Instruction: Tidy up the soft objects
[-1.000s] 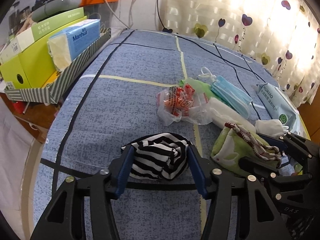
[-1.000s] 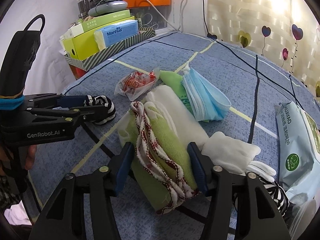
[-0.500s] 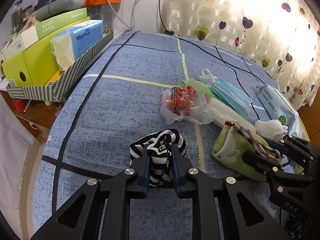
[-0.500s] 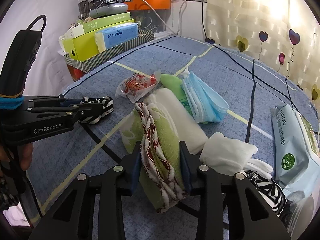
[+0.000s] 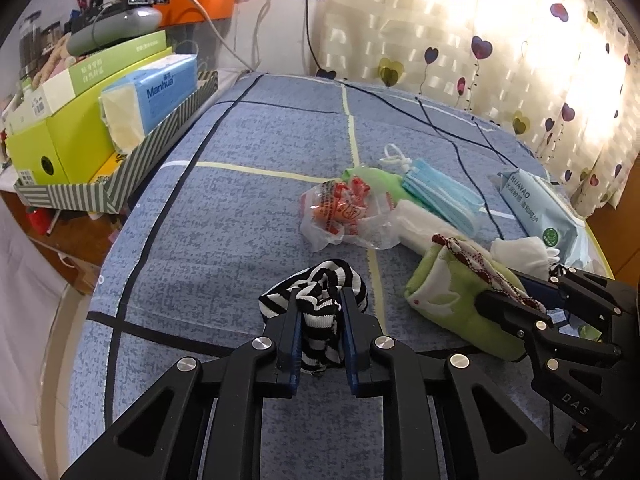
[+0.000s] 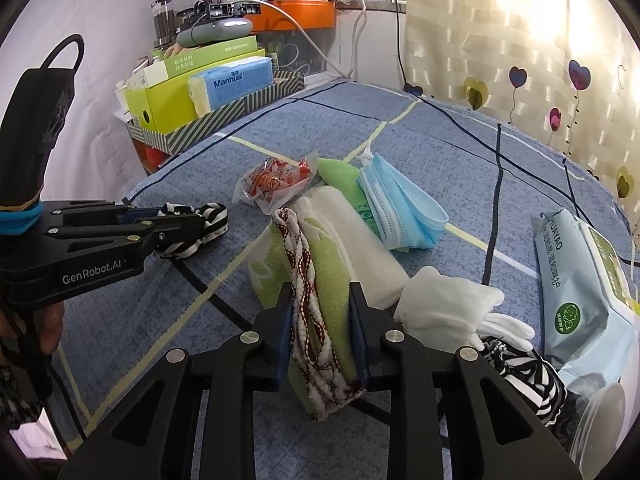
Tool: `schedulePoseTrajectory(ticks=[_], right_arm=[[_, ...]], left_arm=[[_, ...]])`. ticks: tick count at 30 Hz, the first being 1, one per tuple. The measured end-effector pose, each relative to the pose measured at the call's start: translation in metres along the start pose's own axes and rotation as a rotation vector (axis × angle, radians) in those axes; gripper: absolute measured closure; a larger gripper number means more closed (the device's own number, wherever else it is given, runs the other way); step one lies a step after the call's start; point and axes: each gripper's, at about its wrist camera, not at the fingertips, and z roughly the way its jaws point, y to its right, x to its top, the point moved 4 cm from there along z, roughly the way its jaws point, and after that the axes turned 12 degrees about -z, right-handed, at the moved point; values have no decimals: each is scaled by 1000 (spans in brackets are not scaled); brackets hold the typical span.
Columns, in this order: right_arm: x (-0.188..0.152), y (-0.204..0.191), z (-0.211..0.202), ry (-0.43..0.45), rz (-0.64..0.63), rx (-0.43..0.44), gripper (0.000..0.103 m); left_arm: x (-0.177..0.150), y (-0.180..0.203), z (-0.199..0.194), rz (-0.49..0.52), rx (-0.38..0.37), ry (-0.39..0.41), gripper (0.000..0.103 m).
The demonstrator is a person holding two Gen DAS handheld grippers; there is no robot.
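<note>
A black-and-white striped cloth (image 5: 316,280) is bunched up on the blue checked cover (image 5: 224,232), and my left gripper (image 5: 320,294) is shut on it. To its right lies a folded green towel (image 6: 328,264) with a red-and-white patterned cloth (image 6: 304,280) draped along it. My right gripper (image 6: 320,288) has both between its pads, which press on the towel as the jaws keep closing. From the right wrist view the left gripper (image 6: 192,222) holds the striped cloth (image 6: 212,216) at the left. The right gripper (image 5: 504,290) shows at the right of the left wrist view.
Beyond the towel lie a white rolled towel (image 6: 352,232), blue face masks (image 6: 400,204) and a snack bag (image 6: 276,184). White gloves (image 6: 448,304), a second striped cloth (image 6: 520,376) and a wipes pack (image 6: 576,280) sit right. A striped tray (image 5: 120,184) of boxes stands far left.
Both grippers closed from wide open: the left one squeezed the striped cloth into a narrow bunch, the right one pinched the green towel and patterned cloth. Neither hand shifted.
</note>
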Motion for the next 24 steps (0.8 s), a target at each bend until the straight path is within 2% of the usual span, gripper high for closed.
schedulePoseTrajectory(ticks=[11, 24], right_arm=[[3, 7, -32, 56, 53, -23, 77], [-6, 37, -78, 99, 136, -122, 77]], left_arm=[[3, 28, -27, 48, -48, 42, 87], [0, 77, -52, 135, -115, 72, 87]])
